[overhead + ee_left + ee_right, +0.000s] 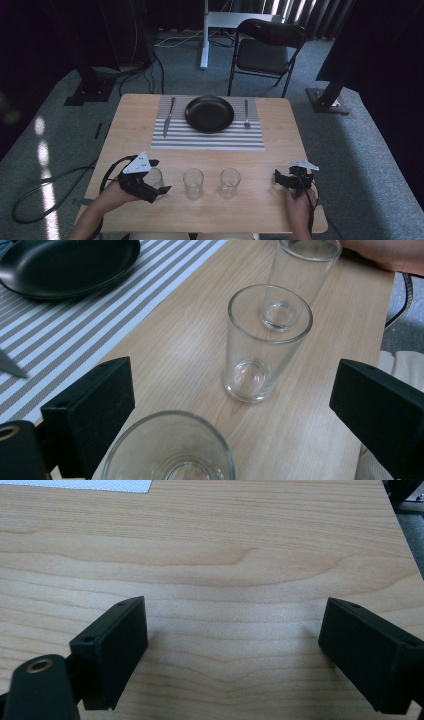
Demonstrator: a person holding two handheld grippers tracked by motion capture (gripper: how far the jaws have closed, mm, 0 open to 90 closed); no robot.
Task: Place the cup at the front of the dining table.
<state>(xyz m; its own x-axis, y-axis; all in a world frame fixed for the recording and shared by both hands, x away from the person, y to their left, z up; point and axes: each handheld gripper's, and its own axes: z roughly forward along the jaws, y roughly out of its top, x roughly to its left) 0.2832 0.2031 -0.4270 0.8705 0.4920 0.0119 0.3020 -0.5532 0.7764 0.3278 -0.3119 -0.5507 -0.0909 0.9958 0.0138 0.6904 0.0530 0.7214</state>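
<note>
1. Three clear, empty glasses stand in a row across the lower middle of the high view, on a pale wooden tabletop [260, 200]. The left glass [154, 178] sits between the wide-spread fingers of the left gripper [157, 177]. The fingers flank it, and I cannot tell whether either one touches it.
2. The middle glass [193, 183] and the right glass [229, 182] stand apart from each other, further along the row.
3. All three glasses stand upright, long axis vertical, mouths up, tapering to narrower bases.
4. The right gripper [286, 178] rests at the lower right of the high view, fingers spread wide over bare wood, holding nothing.
5. In the upper middle, a striped placemat [210, 140] carries a black plate [209, 113], with a knife [169, 116] to its left and a fork [246, 114] to its right.
6. Likely risk: the left glass is smooth and tapered, so an off-centre or weak squeeze could let it slip or tip.
7. Another risk: a sideways sweep with the left glass could knock the middle glass, which stands near.
</note>
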